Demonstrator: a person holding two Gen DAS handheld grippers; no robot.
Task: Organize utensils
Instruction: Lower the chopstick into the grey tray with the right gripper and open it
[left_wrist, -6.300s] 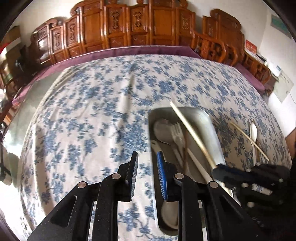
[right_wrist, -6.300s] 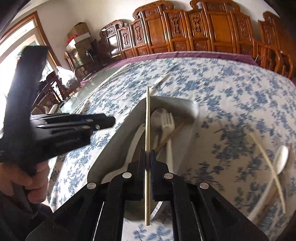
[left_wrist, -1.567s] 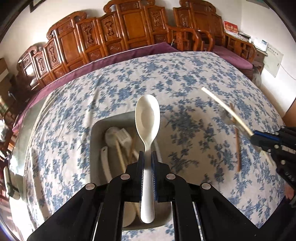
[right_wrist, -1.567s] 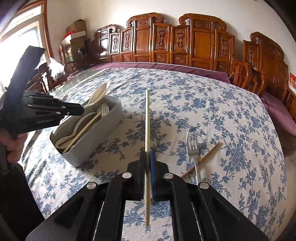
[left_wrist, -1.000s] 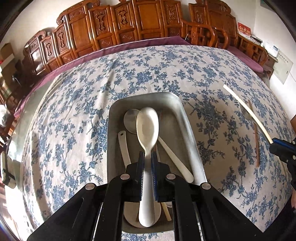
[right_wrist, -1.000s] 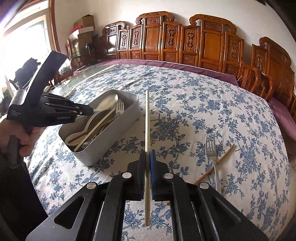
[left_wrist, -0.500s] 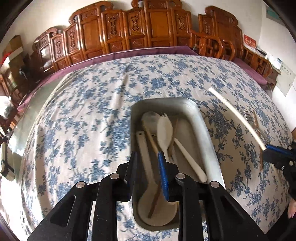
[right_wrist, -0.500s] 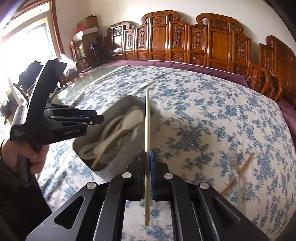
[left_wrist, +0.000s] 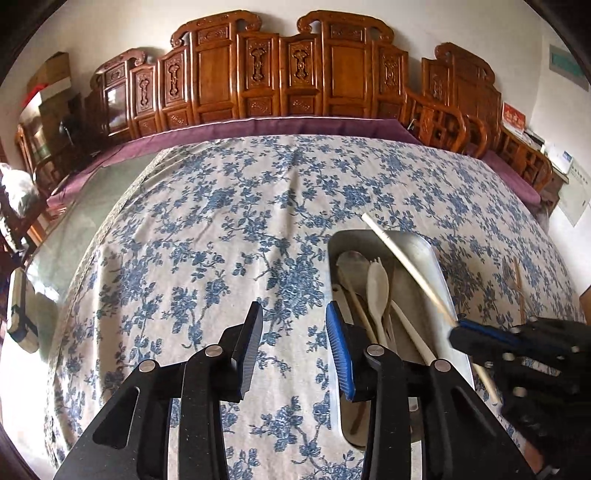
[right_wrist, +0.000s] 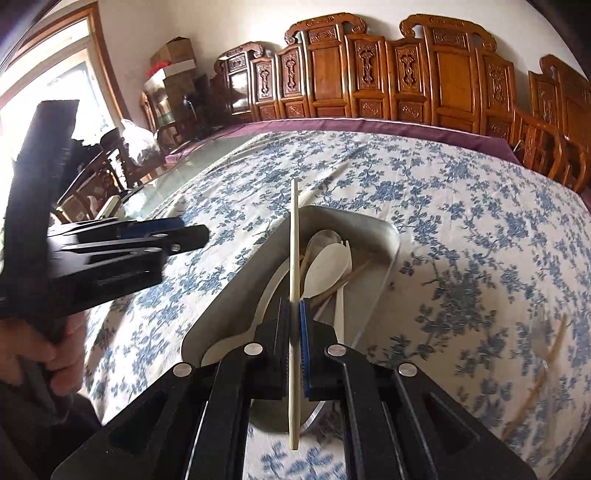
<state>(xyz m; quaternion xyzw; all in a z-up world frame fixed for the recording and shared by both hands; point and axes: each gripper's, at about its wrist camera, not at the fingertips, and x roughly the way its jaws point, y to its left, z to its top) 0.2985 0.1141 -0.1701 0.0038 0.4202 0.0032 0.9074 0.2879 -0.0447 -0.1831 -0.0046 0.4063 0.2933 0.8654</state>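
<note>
My left gripper (left_wrist: 293, 343) has its jaws released and wide apart, with nothing between them. It hangs over the blue-flowered cloth (left_wrist: 229, 236) on the surface, just left of the tray (left_wrist: 424, 251). My right gripper (right_wrist: 293, 328) has its jaws clenched on a pale chopstick (right_wrist: 294, 236). The chopstick passes through the jaws, the short end toward me and the long end pointing forward over the tray. In the left view the same chopstick (left_wrist: 406, 266) slants across the right side of the tray.

The tray is grey and oblong, and it lies on the cloth between my two grippers. Inside it I see a white spoon (left_wrist: 378, 286) on top, a metal spoon (left_wrist: 351, 264) beside it to the left, a white fork tip just behind, and a thin brown stick (right_wrist: 343, 282). The handles lie toward me.

To the right, well apart from the tray, a fork (left_wrist: 506, 269) and a brown chopstick (left_wrist: 519, 286) lie side by side on the cloth. In the right view they are blurred.

Far behind the surface stands a row of carved wooden chairs (left_wrist: 295, 74) against the wall.
</note>
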